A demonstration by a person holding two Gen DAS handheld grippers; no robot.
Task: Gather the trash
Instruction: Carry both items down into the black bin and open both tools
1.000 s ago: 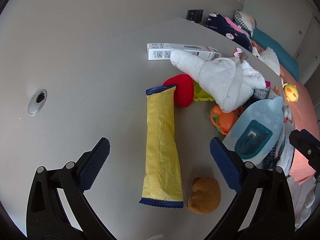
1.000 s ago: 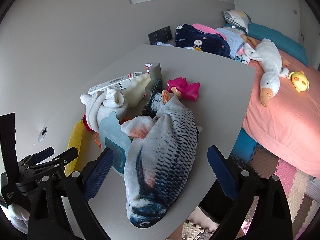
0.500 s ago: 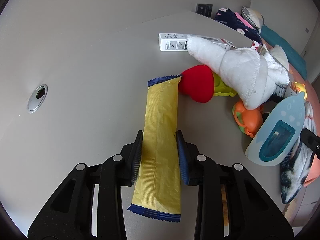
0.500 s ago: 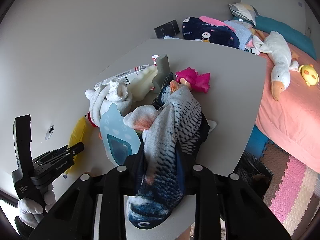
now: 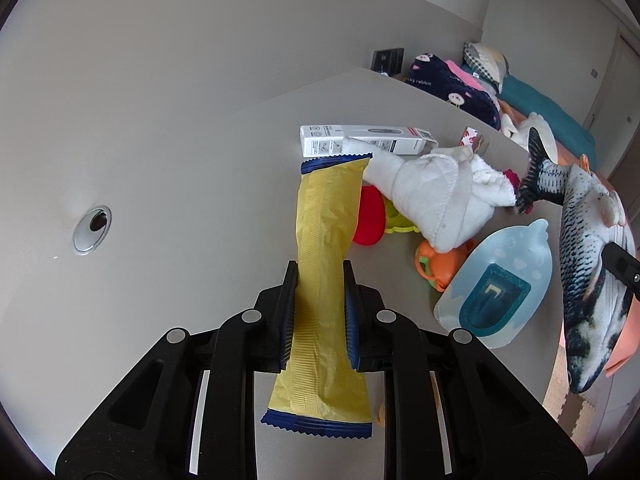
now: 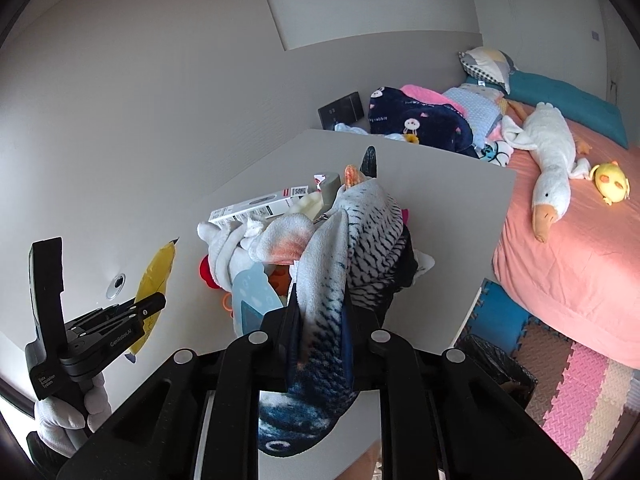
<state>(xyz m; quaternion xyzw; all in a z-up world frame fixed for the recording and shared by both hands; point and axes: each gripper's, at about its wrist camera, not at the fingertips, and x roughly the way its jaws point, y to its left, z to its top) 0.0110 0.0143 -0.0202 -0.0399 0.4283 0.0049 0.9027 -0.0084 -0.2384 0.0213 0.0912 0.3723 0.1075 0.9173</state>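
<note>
Wrapper (image 5: 324, 240): yellow, dark blue serrated ends
Plush fish (image 5: 584, 248): grey-white, black scale pattern, dark blue head
Tabletop (image 5: 200, 200): plain grey
Towel (image 5: 432, 188): white
Bed (image 6: 580, 248): salmon pink sheet, teal bolster
Plush goose (image 6: 554, 164): white, orange beak
Floor mats (image 6: 580, 392): pink, cream, blue

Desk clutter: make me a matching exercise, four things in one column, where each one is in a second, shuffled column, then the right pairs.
Things:
1. yellow wrapper
2. plush fish
3. white goose toy
4. white carton

Places:
A. lying on the pink bed
B. clamped in the left gripper
C. lying on the desk near the wall
D. clamped in the right gripper

Pairs: 1-B, 2-D, 3-A, 4-C
</note>
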